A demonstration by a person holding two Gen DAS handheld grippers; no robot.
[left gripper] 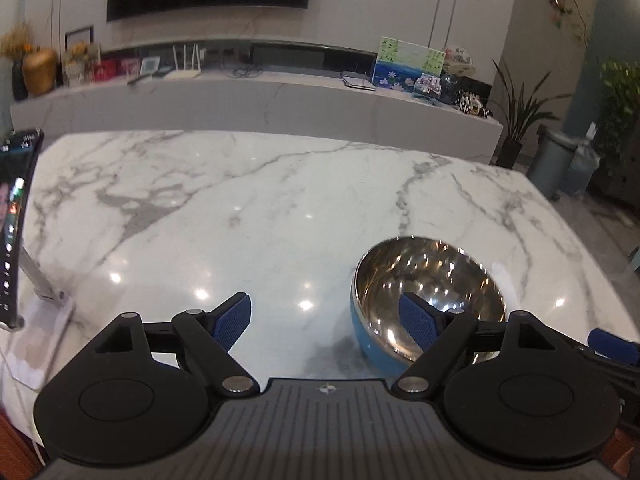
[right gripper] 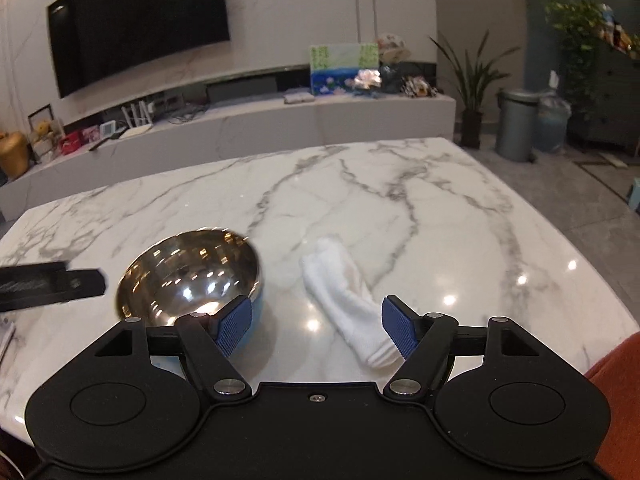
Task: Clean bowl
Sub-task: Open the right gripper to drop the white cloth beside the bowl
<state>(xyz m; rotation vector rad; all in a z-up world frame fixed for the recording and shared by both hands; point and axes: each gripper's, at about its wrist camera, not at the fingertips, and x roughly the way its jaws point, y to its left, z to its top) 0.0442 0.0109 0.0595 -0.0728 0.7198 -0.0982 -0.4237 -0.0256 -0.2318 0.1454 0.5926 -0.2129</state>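
Both grippers spread and empty: left gripper (left gripper: 326,322) has the bowl (left gripper: 428,300) at its 2 o'clock on the marble table (left gripper: 240,208), right gripper (right gripper: 316,330) straddles the white cloth (right gripper: 344,300); judged next: pinch cloth mid-roll, steady bowl rim.

A home living room: wall-mounted television (right gripper: 138,24), marble media console (left gripper: 256,104), potted plants (right gripper: 472,80), marble table (right gripper: 360,200)
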